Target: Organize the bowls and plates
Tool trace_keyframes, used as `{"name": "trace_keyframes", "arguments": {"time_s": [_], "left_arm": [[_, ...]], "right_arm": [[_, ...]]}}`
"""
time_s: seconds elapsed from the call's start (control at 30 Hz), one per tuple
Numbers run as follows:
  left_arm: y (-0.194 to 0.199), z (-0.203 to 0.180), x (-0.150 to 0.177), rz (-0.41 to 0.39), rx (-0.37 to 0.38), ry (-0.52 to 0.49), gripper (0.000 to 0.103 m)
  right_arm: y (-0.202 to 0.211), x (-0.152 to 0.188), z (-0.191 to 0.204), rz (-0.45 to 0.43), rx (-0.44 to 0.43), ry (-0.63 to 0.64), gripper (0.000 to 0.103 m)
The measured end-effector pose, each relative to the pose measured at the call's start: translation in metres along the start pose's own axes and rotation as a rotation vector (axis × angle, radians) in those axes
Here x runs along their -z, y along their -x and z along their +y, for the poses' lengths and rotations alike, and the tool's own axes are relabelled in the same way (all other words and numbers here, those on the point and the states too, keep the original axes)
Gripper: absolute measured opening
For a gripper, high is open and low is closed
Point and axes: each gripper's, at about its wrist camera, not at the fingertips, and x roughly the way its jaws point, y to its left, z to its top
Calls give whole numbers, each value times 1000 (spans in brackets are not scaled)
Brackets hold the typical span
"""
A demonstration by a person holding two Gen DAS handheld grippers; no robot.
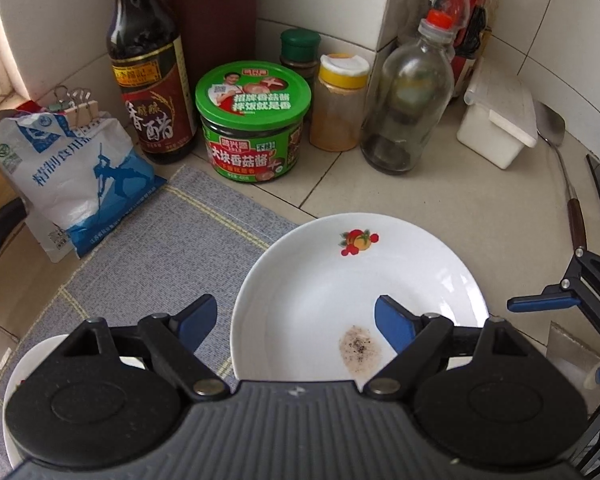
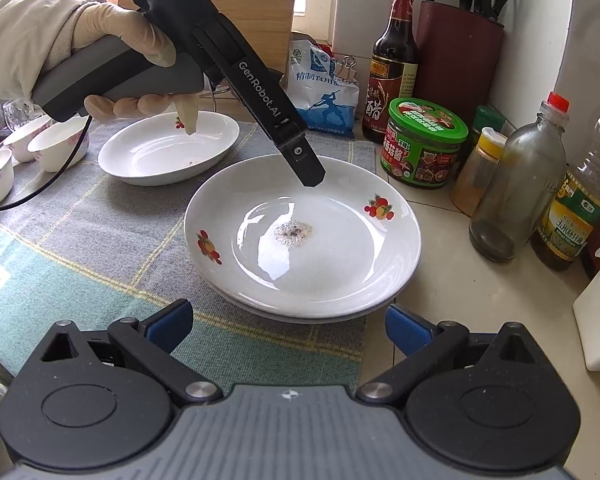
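Observation:
A white plate with fruit prints and a brown stain lies on top of another plate, half on the grey mat. It shows close in the left wrist view. My left gripper is open above its near rim, the left finger outside the rim and the right one over the plate. The left tool's body hangs over the plate in the right wrist view. My right gripper is open and empty just before the stack. A second white dish lies farther left. Three small bowls stand at far left.
A grey and green mat covers the counter. Behind stand a salt bag, vinegar bottle, green-lidded jar, spice shaker, glass bottle, white box, spatula, oil bottle and knife block.

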Motion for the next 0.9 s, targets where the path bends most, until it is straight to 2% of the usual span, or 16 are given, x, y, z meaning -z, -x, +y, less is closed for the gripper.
{"name": "trace_keyframes", "arguments": {"time_s": [0.2,0.33,0.43,0.53,0.7,0.8,0.9], "left_arm": [[45,-10,34,-120,-97,29,86],[69,-15,67,-152,-172,99,86],[82,-10,99,-156,-214,206,87],[88,-8,130,-151,-300,274,87],[89,3,170,-133,-386,396,87],[84,17,188,-137,-385,471,87],[73,31,198,-120,-393,504,87]], "right_arm": [[5,0,4,-27,0,8,103],[6,-2,7,-45,-24,21,103],[5,-5,9,-63,-54,29,103],[2,-11,13,-74,-75,29,103],[-8,-23,25,-80,-97,18,103],[-14,-31,37,-73,-92,24,103],[-18,-39,51,-62,-78,35,103]]}}
